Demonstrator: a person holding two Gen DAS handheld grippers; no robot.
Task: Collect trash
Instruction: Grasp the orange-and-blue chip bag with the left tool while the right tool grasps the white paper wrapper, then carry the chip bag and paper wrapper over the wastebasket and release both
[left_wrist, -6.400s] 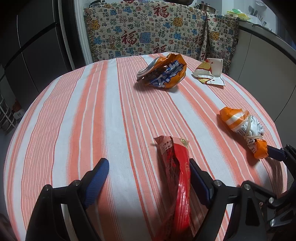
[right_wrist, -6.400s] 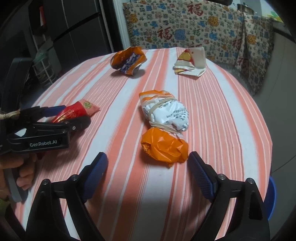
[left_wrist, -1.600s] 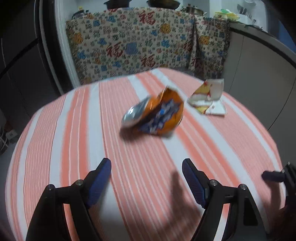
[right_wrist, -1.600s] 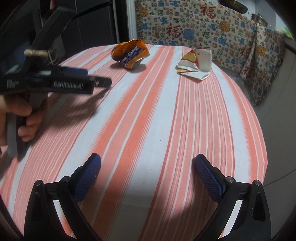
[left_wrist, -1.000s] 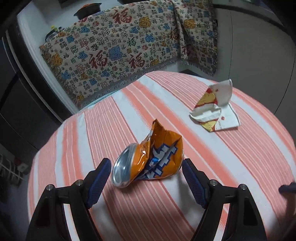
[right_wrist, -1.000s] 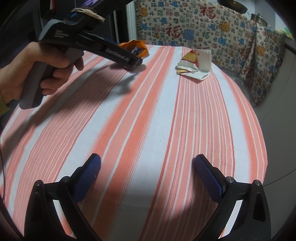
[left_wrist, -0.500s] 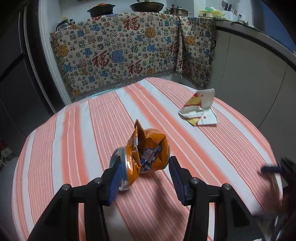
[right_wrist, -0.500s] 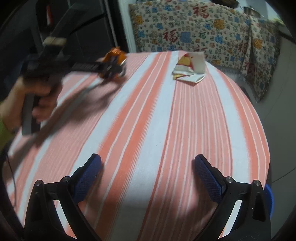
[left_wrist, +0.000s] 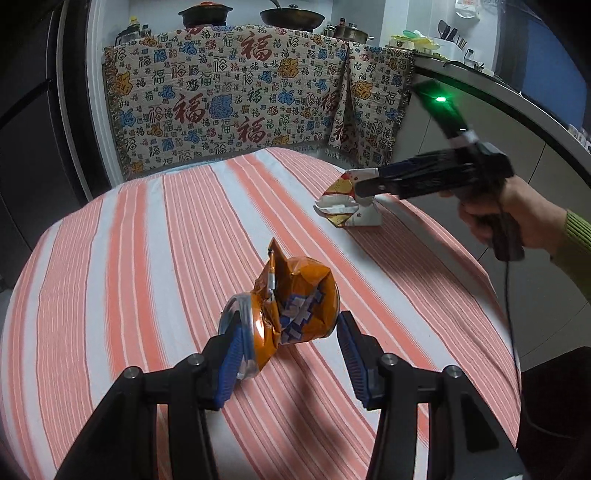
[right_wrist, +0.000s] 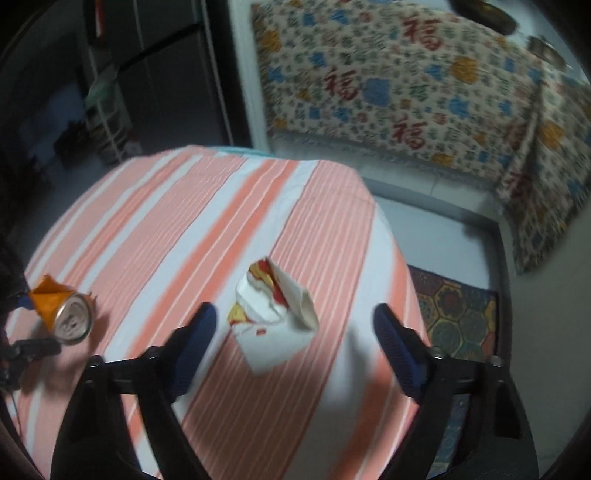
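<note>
A crushed orange drink can (left_wrist: 295, 306) sits between the blue pads of my left gripper (left_wrist: 289, 325), which is shut on it just above the striped round table (left_wrist: 147, 258). The right wrist view shows the same can (right_wrist: 66, 314) at the far left. A crumpled white, red and yellow paper cup (right_wrist: 277, 310) lies near the table's far edge. My right gripper (right_wrist: 294, 312) straddles it with its jaws closing, and neither pad touches the paper. In the left wrist view the right gripper (left_wrist: 364, 188) hangs over the cup (left_wrist: 347, 214).
A person's hand in a green sleeve (left_wrist: 517, 214) holds the right gripper. A patterned cloth (left_wrist: 240, 110) hangs behind the table, and a counter (left_wrist: 480, 92) runs along the right. A dark fridge (left_wrist: 29, 147) stands left. A rug (right_wrist: 461, 314) lies beyond the table's edge.
My left gripper closed on the can and carried it toward the table's middle. My right gripper swept across to the paper cup, and its jaws narrowed around it.
</note>
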